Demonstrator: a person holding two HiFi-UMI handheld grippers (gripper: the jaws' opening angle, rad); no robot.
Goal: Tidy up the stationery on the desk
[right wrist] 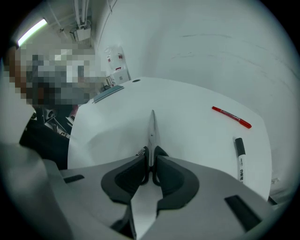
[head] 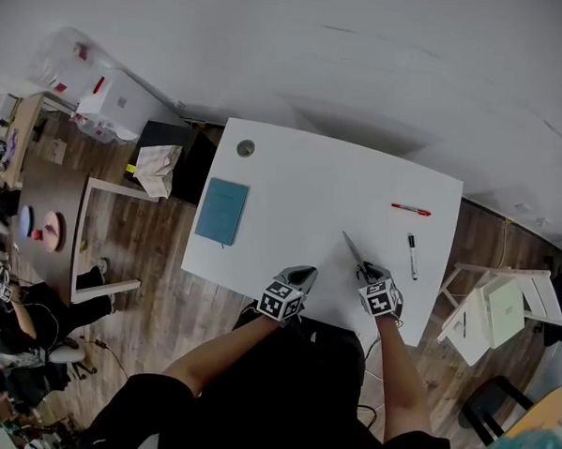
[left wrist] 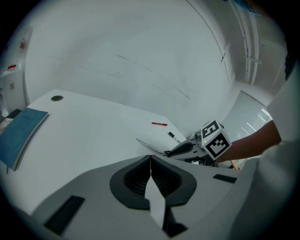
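The right gripper (right wrist: 151, 157) is clamped on the scissors (right wrist: 152, 129); its pads close just behind the pivot, so the handles are hidden between the jaws and only the shut blades show, pointing straight ahead over the white desk (right wrist: 187, 101); whether the tips touch the desk cannot be told. The left gripper (left wrist: 150, 161) is fully closed with nothing between its jaws; it sits just to the left of the right gripper, apart from it, both near the desk's near edge, which the person's arms and dark torso cover in the head view.

Near the right gripper, ahead and to its right, lies the black marker (right wrist: 240, 158); its near end is cut off by the gripper's body. Beyond the marker lies the red pen (right wrist: 231, 117), well apart from the scissor tips. Seen from the left gripper, the right gripper with its marker cube (left wrist: 215, 139) and the scissor blades stand between it and both pens.

Well ahead and to the left of the left gripper lies the blue notebook (head: 222, 211); in the right gripper view it is only an edge-on sliver, hard to make out; in the left gripper view its outer corner runs into the dark rim. Beyond the notebook, a round grey cap (head: 246, 148) sits in the desk's far left corner.
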